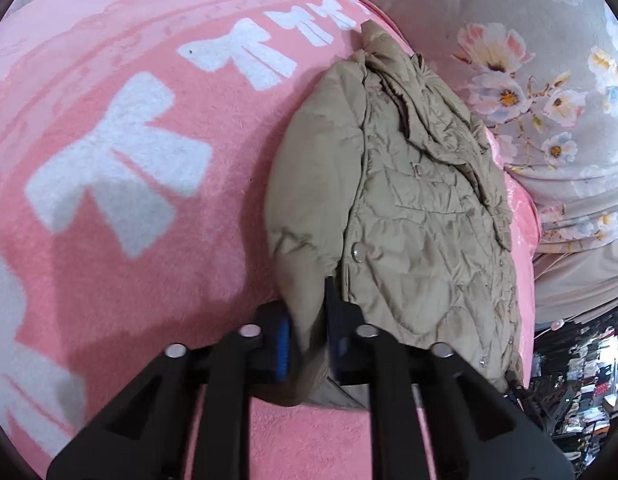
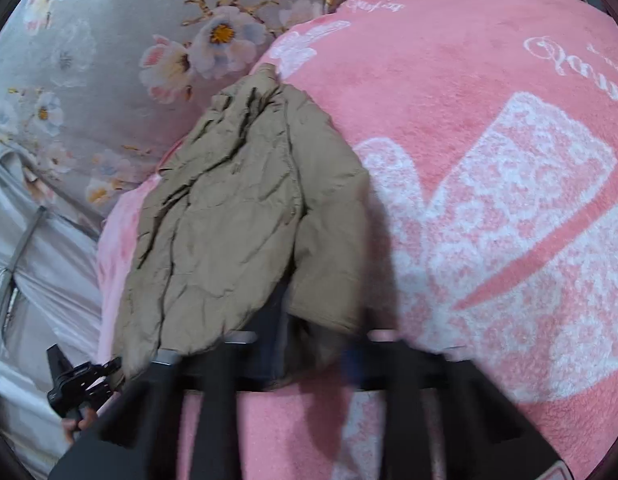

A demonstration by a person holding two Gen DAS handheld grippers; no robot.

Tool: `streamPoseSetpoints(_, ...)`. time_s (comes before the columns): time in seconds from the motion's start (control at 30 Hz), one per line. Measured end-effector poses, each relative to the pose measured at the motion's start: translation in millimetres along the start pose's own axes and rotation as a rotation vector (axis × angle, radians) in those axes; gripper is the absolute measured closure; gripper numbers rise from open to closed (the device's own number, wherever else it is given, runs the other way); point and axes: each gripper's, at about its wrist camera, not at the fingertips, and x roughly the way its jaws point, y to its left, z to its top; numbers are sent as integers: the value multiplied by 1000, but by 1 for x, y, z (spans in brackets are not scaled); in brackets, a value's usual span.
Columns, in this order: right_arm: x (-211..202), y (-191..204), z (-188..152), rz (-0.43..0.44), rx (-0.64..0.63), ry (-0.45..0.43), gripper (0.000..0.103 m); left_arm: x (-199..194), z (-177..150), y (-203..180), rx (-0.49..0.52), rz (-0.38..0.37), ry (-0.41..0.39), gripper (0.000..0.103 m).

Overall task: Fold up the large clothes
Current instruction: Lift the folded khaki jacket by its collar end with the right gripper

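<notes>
A khaki quilted jacket (image 1: 421, 208) with snap buttons and a chest pocket lies on a pink blanket (image 1: 109, 240) with white bows. One sleeve runs down its left side in the left wrist view. My left gripper (image 1: 307, 340) is shut on that sleeve's cuff, and the blue pads (image 1: 283, 344) pinch the fabric. In the right wrist view the jacket (image 2: 229, 216) lies spread out and creased. The right gripper (image 2: 313, 352) is blurred, and a sleeve cuff (image 2: 329, 304) hangs down between its fingers, gripped there.
A grey floral sheet (image 1: 549, 80) lies beyond the blanket's edge and fills the upper left (image 2: 89, 60) of the right wrist view. A hand (image 2: 75, 424) holds a black tool at the jacket's lower left corner. Cluttered shelves (image 1: 581, 380) show at the lower right.
</notes>
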Motion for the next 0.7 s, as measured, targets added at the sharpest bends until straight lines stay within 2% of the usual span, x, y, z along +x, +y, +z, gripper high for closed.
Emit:
streamPoseSetpoints(0.13, -42, 13, -6, 44, -76, -99, 100, -41, -11, -7, 50, -19, -71, 101)
streamPoseSetpoints(0.37, -149, 38, -30, 155, -299, -256, 100, -154, -51, -15, 83, -161, -221, 102)
streamPoseSetpoints(0.5, -210, 55, -29, 207, -376, -369, 100, -232, -60, -25, 114, -195, -392, 103)
streamPoseSetpoints(0.53, -218, 59, -23, 214, -381, -397, 100, -245, -58, -30, 128, -185, -437, 103)
streamPoseSetpoints(0.6, -218, 67, -3, 240, -373, -426, 100, -268, -49, -44, 169, -120, -565, 103)
streamPoseSetpoints(0.63, -211, 69, 7, 254, -363, -424, 100, -271, -40, -51, 189, -100, -591, 103)
streamPoseSetpoints(0.7, -188, 73, 25, 255, -350, -396, 100, -257, -16, -59, 208, -93, -563, 103)
